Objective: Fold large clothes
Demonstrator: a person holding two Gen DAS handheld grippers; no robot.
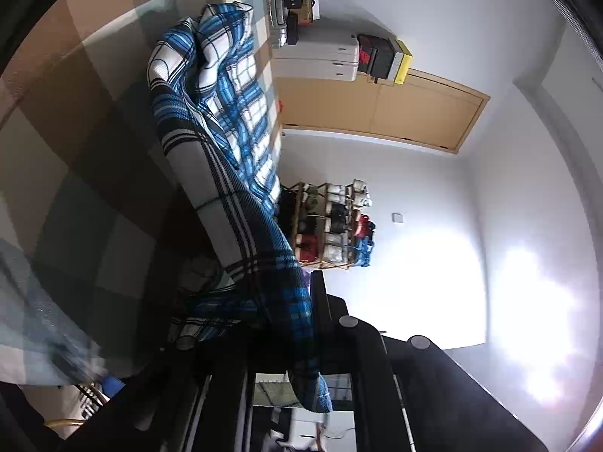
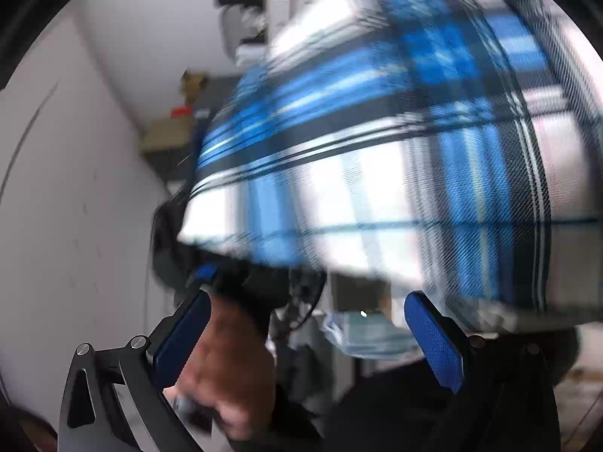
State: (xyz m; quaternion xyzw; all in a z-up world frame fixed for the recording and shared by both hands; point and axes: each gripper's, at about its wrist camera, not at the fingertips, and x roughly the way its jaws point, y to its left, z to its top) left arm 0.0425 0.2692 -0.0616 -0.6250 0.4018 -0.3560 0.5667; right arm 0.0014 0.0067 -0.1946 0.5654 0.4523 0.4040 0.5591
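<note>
A large blue, white and black plaid garment (image 1: pixel 222 120) lies bunched on a brown and grey checked surface (image 1: pixel 75 120). One end runs down into my left gripper (image 1: pixel 305 342), which is shut on the cloth; a fold hangs out below the fingers. In the right wrist view the same plaid cloth (image 2: pixel 395 158) fills the upper right, blurred by motion. My right gripper (image 2: pixel 305 324) is open, its blue pads (image 2: pixel 433 342) wide apart and empty, just below the cloth's edge. A hand (image 2: pixel 226 369) holding the other gripper shows between the fingers.
A wooden rack (image 1: pixel 324 226) of folded items stands by the white wall. White drawers (image 1: pixel 320 56) and a wooden door (image 1: pixel 414 109) are beyond the checked surface. Shelves with boxes (image 2: pixel 177 128) stand along the wall in the right wrist view.
</note>
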